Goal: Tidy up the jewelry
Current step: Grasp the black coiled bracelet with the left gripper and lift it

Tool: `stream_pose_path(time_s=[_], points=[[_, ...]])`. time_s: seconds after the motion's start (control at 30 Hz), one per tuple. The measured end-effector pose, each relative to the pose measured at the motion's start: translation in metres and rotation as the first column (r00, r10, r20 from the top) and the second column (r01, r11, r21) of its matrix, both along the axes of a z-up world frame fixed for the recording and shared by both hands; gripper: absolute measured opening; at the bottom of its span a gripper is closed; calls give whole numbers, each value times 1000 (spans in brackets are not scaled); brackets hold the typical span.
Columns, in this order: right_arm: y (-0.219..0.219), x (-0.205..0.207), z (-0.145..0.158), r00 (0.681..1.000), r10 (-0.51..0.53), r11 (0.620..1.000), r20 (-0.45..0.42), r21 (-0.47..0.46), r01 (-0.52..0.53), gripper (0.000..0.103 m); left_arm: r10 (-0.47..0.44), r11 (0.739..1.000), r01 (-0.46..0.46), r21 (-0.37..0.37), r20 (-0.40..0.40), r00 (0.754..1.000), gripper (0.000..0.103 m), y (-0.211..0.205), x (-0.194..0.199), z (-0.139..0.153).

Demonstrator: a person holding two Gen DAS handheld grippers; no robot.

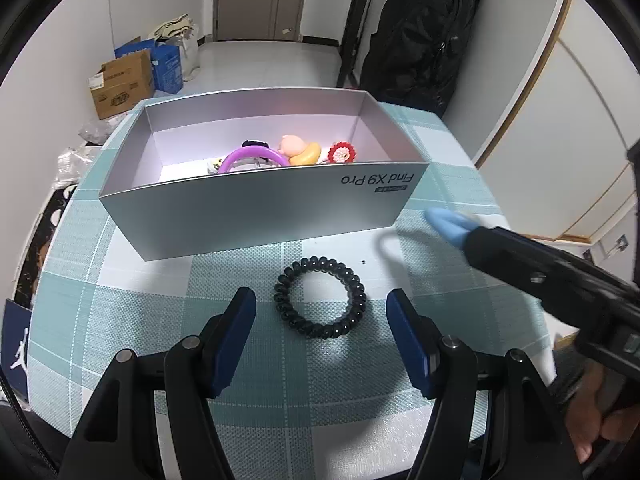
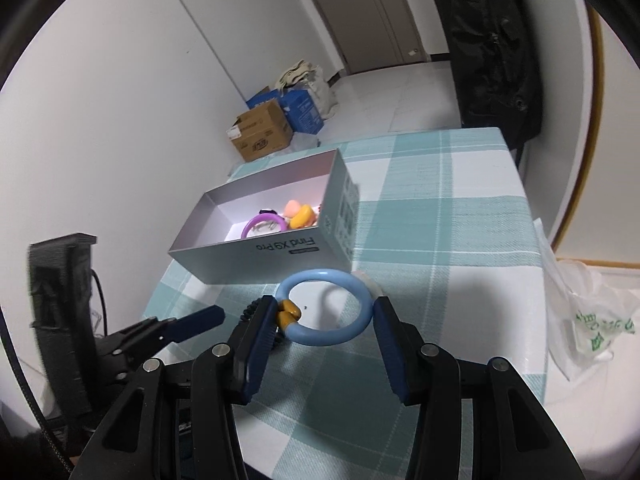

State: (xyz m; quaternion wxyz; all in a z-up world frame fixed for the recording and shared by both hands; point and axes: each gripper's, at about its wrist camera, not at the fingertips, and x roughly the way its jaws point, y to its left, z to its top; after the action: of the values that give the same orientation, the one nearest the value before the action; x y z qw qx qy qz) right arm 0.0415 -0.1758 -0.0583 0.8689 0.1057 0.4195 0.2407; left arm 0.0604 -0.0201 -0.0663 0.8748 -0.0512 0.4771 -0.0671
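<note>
A grey open box (image 1: 256, 216) marked "Find X9 Pro" stands on the checked tablecloth; it also shows in the right wrist view (image 2: 256, 256). Inside lie a purple ring (image 1: 250, 158), a pink and orange toy (image 1: 298, 150) and a red-white piece (image 1: 342, 153). A black spiral hair tie (image 1: 320, 303) lies on the cloth between the fingers of my open left gripper (image 1: 322, 308). My right gripper (image 2: 324, 312) is shut on a light blue ring (image 2: 326, 306) with yellow ends, held above the cloth just in front of the box. The ring appears blurred in the left wrist view (image 1: 446, 222).
Cardboard and blue boxes (image 1: 124, 80) stand on the floor behind the table. A black bag (image 1: 424, 36) hangs at the back right. A white plastic bag (image 2: 588, 316) lies past the table's right edge. A black stand (image 2: 60, 320) is at the left.
</note>
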Motion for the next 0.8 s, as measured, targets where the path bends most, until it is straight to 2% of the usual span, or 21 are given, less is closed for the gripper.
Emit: stream_pose_path(time_s=[0.27,0.43,0.53,0.7,0.8], points=[[-9,-7,4,1000,-20,1000,9,8,19,48,-15,996,16,93,-21,1000,63,-12,2,-11],[-12,-10,4,999,-38,999,1,9,38,48,-52,992,53,113,-16,999,62,-19,2,-12],[-14,-9,2,999,-46,999,-8,13,46,48,-70,990,71,120,-10,997,47,-19,0,-10],[-11,-9,1,999,-44,999,-8,1,44,48,-88,990,90,106,-22,996,37,-18,1,-8],[-10,-10,0,999,-42,999,-8,0,42,48,-84,995,85,49,-37,996,33,-14,2,-6]])
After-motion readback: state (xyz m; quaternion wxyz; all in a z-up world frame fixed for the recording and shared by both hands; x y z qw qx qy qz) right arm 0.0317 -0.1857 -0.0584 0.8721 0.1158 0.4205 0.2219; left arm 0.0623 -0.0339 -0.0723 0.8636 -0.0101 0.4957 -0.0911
